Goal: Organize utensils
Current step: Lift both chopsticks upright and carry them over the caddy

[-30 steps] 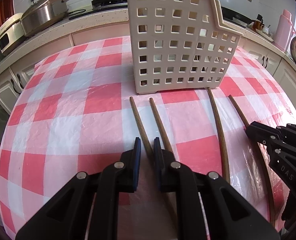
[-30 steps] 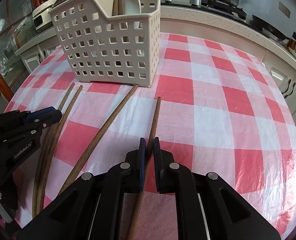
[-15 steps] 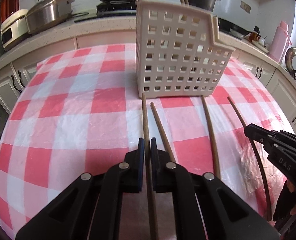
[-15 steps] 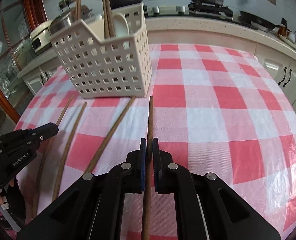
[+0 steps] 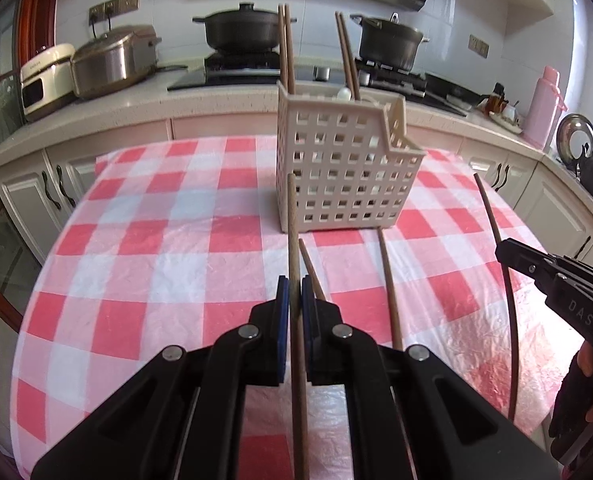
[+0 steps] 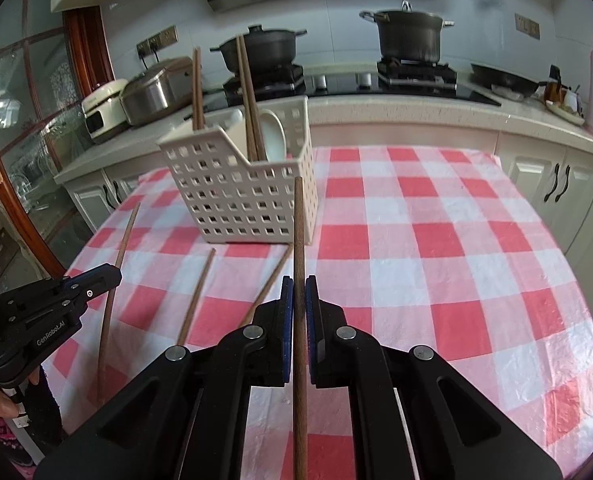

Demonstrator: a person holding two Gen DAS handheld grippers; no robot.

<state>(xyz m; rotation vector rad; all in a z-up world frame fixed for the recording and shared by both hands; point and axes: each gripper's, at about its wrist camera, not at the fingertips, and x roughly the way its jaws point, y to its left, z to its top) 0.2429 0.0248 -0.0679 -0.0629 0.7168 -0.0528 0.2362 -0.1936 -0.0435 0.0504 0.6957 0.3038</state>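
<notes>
My left gripper (image 5: 292,300) and right gripper (image 6: 299,300) each clamp one chopstick (image 5: 292,216), pointing far along the fingers. The basket (image 5: 344,168) stands straight ahead on the table (image 5: 136,248), nearer my left.

The right tongs (image 6: 299,296) are clamped on a wooden chopstick (image 6: 299,232) that runs straight ahead between the blue pads, its tip reaching up in front of the white perforated basket (image 6: 240,196), which stands ahead and slightly left on the checked counter (image 6: 436,240) and holds upright chopsticks and a white spoon. Two loose chopsticks (image 6: 194,300) lie on the cloth just left of the tongs. Further left, the left tongs (image 6: 108,276) grip another chopstick (image 6: 114,276), a hand showing below them.
</notes>
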